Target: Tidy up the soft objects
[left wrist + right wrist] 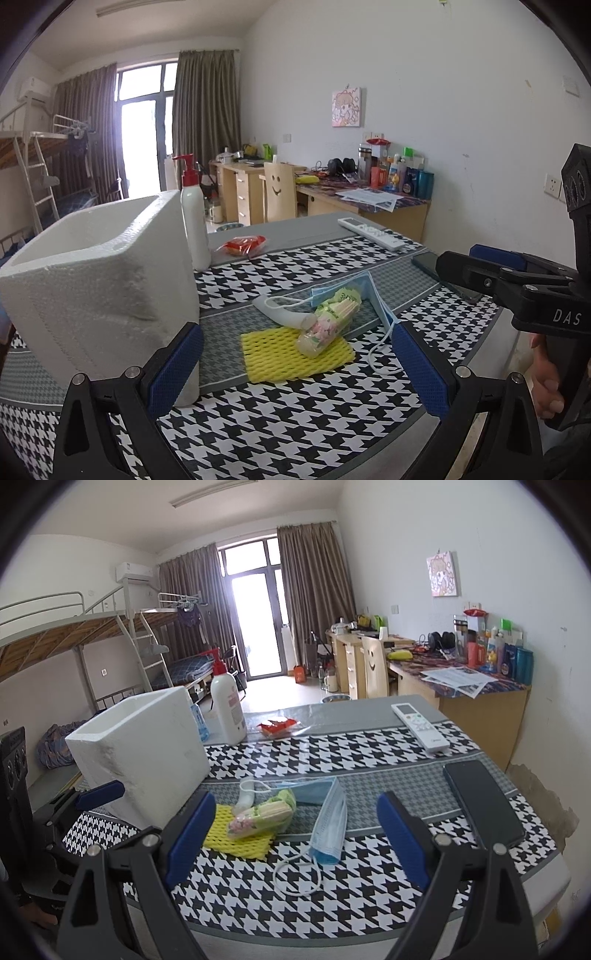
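Note:
A white foam box (99, 280) (144, 749) stands open-topped at the left of the houndstooth table. In front of it lie a yellow foam net (295, 354) (236, 836), a bag of cotton swabs (328, 321) (262, 814) on top of it, a white curved soft piece (280, 312) (245, 794), and a blue face mask (373, 295) (328, 823). My left gripper (295, 365) is open and empty, just short of the net. My right gripper (295, 830) is open and empty, near the mask; it also shows in the left wrist view (480, 266).
A white pump bottle (194, 218) (227, 705) stands behind the box. A red snack packet (243, 245) (279, 726), a white remote (373, 232) (421, 725) and a black phone (482, 805) lie on the table. Desks and a bunk bed stand beyond.

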The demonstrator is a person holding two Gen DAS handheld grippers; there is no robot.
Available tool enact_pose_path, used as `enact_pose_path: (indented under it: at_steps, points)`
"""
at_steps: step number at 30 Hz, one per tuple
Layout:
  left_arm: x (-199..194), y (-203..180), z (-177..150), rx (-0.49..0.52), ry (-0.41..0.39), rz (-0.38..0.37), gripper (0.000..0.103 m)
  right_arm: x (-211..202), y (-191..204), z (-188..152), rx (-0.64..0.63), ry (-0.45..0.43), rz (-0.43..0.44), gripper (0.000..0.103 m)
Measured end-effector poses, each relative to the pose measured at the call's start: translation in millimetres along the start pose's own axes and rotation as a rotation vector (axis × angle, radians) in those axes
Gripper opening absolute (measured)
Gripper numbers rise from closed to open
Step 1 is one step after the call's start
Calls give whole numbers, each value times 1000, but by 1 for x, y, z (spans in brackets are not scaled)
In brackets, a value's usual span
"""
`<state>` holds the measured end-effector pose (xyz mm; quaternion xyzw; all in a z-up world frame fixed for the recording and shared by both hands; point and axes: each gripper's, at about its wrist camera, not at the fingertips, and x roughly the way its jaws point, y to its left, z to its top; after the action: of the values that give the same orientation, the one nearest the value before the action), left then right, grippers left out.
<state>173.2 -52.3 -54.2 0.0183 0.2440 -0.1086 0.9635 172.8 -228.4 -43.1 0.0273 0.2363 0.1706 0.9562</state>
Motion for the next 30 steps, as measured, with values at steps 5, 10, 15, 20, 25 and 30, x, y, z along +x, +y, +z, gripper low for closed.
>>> enact_pose_path:
  at_steps: [5,10,15,20,25,30]
  points:
    - [12,-4,0,9,23,-13,102,8,-9,-2,15,20,-2,92]
    - [24,-9,2,23,45,-19,102,14,-16,-5,31,41,-5,92]
    - [36,-17,5,44,43,-31,102,17,-20,-7,37,54,-9,92]
    - [47,-18,7,38,54,-47,102,22,-25,-7,41,68,-12,92]
    - [58,-20,8,40,76,-56,102,27,-28,-6,41,79,-8,92]
    - [70,-22,9,41,100,-74,102,32,-31,-6,39,91,-6,92]
